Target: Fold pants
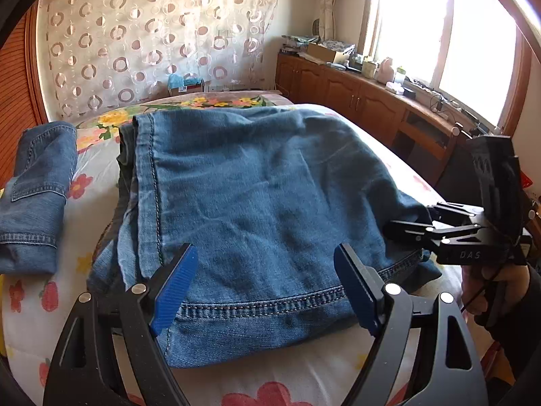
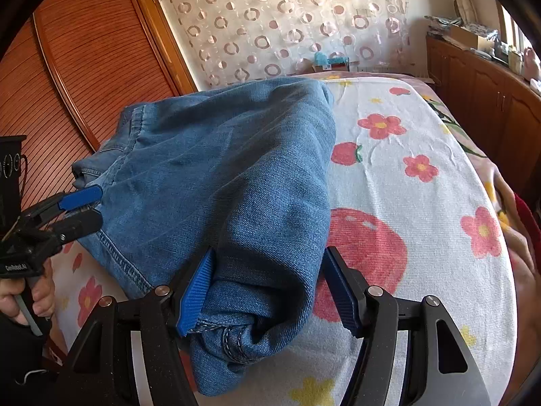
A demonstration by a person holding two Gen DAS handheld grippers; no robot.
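Blue jeans lie folded in a thick stack on the flowered bed sheet. My left gripper is open, its blue pads on either side of the near hem, above the cloth. My right gripper is open around the right corner of the jeans, with bunched denim between its pads. In the left wrist view the right gripper reaches in from the right at the jeans' edge. In the right wrist view the left gripper shows at the left edge of the jeans.
A second folded pair of jeans lies on the bed to the left. A wooden cabinet with clutter runs along the window side. A wooden sliding door stands on the other side. A patterned curtain hangs behind the bed.
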